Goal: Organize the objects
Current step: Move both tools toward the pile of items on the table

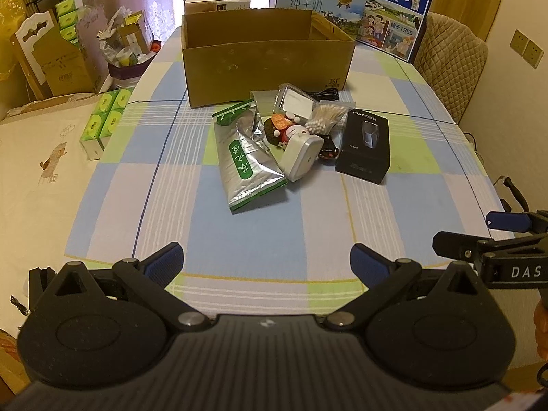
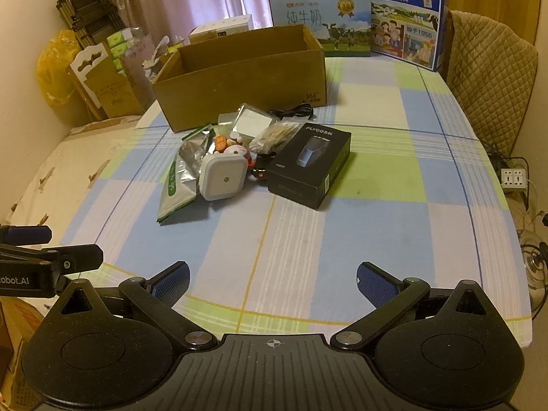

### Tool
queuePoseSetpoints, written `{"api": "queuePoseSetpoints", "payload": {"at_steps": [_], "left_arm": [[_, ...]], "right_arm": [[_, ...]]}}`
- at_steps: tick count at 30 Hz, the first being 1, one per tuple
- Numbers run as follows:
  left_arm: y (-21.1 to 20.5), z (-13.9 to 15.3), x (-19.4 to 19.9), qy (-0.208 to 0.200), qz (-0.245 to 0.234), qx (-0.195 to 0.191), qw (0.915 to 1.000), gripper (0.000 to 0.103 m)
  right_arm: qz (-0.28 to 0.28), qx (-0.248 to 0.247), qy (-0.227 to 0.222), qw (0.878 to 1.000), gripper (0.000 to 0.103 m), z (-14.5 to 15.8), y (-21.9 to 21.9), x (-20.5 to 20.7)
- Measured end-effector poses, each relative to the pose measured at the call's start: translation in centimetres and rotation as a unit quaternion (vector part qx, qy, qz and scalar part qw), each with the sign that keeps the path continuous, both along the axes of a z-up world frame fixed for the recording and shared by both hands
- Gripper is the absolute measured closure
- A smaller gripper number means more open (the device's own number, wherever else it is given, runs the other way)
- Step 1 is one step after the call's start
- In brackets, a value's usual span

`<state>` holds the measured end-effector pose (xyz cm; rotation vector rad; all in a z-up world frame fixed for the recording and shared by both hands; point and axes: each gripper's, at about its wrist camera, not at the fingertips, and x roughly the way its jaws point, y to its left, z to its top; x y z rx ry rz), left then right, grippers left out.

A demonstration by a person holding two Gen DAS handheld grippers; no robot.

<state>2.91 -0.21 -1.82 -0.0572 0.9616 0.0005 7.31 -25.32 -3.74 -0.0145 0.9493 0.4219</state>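
Note:
A pile lies mid-table in front of an open cardboard box (image 1: 267, 65) (image 2: 239, 82): a silver-green tea pouch (image 1: 248, 162) (image 2: 178, 185), a white square night light (image 1: 301, 156) (image 2: 224, 178), a black shaver box (image 1: 364, 145) (image 2: 308, 167), a bag of cotton swabs (image 1: 325, 118) (image 2: 274, 135), a clear plastic bag (image 1: 296, 101) (image 2: 251, 121), small toy figures (image 1: 286, 128) (image 2: 236, 149) and a black cable (image 1: 323, 96). My left gripper (image 1: 267, 262) is open and empty near the table's front edge. My right gripper (image 2: 272, 279) is open and empty beside it.
A checked cloth (image 1: 239, 233) covers the table. Two milk cartons (image 1: 315, 3) (image 2: 404, 17) stand behind the box. Green tissue packs (image 1: 104, 120) lie at the left. A padded chair (image 2: 486, 75) stands at the right, and a power strip (image 2: 513, 178) below it.

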Motion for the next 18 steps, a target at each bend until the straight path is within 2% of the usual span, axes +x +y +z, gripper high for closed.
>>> {"api": "queuePoseSetpoints", "payload": {"at_steps": [18], "left_arm": [[0.3, -0.6, 3.0, 0.016, 0.017, 0.003, 0.9997, 0.001]], "right_arm": [[0.004, 0.008, 0.014, 1.0, 0.002, -1.0, -0.1, 4.3]]}}
